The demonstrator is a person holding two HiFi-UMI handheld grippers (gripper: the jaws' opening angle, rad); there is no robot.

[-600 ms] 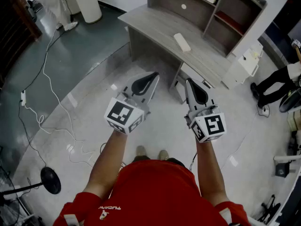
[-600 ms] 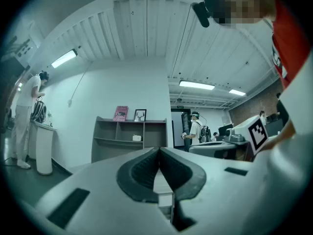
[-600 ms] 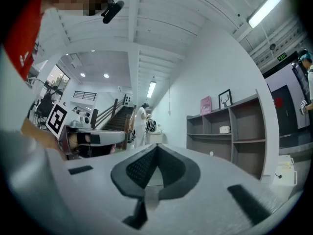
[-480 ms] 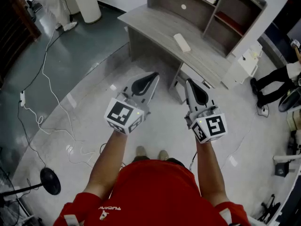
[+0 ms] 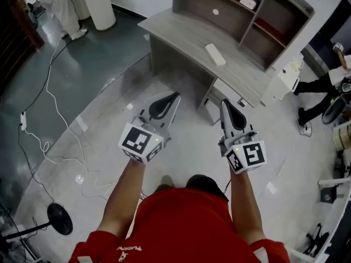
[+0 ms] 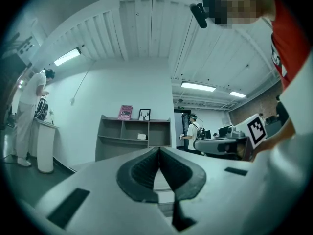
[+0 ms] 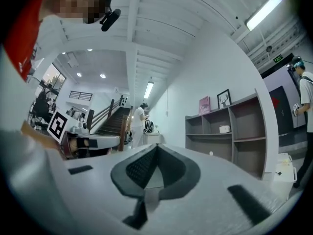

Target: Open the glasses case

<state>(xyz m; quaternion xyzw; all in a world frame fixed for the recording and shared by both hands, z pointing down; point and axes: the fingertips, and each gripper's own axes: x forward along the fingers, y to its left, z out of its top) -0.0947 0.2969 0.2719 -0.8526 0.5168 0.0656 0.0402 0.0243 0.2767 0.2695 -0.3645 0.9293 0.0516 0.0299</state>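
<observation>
The glasses case (image 5: 215,54) is a white oblong that lies on the grey desk (image 5: 181,29) ahead of me. Both grippers are held level in the air over the floor, well short of the desk. My left gripper (image 5: 175,95) is shut with nothing between its dark pads (image 6: 146,173). My right gripper (image 5: 224,102) is shut and empty as well, its pads (image 7: 142,168) pressed together. In both gripper views the jaws hide the desk top, so the case does not show there.
A grey shelf unit (image 5: 263,15) stands on the desk with a small white box (image 5: 248,1) in it. A white bin (image 5: 98,4) stands far left. Cables (image 5: 49,92) and a round stand base (image 5: 59,218) lie on the floor. Another person (image 5: 323,86) is at the right.
Both grippers sit a little lower in the head view and stay shut. The desk has shifted slightly, and one leg now shows forward under my arms.
</observation>
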